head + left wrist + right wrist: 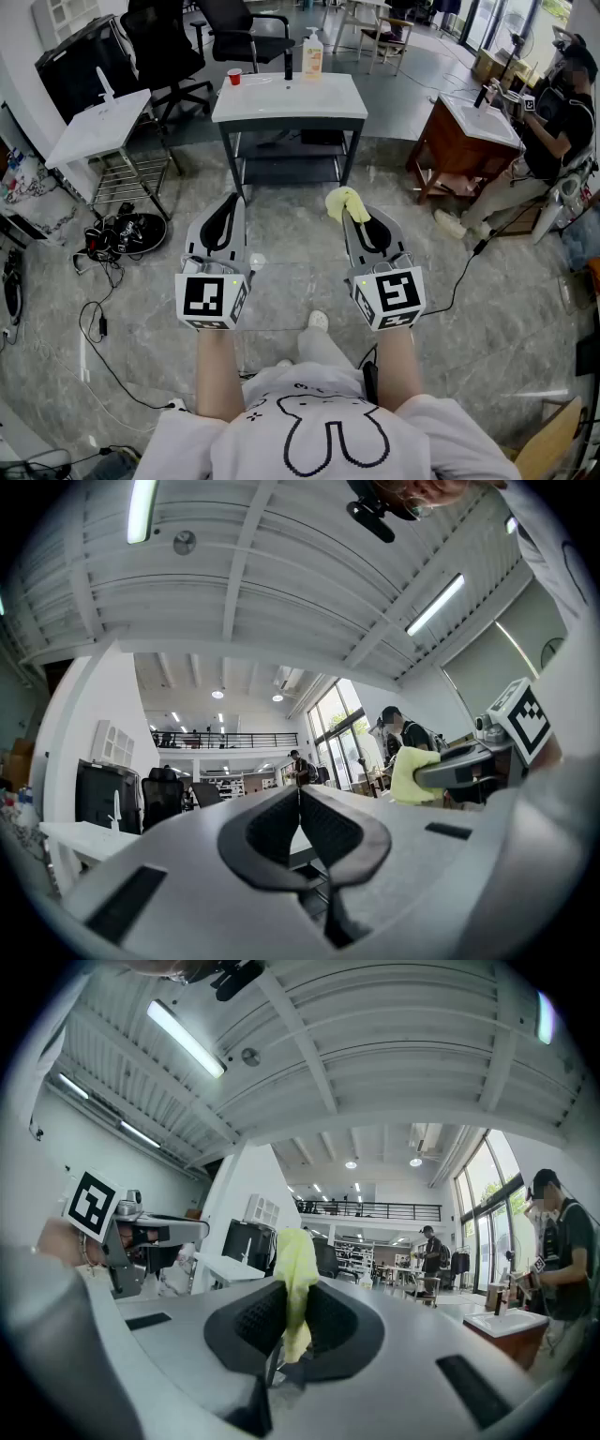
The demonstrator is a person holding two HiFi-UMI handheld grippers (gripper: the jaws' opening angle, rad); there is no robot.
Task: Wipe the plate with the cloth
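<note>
Right tool (298,1309) pinches the yellow cloth (296,1269) by a thin fold, most of it loose beyond the tips; left tool (299,799) is closed on nothing; no plate shows anywhere; hard rubbing could tug the cloth free.

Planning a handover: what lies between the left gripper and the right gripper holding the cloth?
In the head view, only grey floor and the person's shoe lie between the left gripper and the right gripper, which grips the cloth.
</note>
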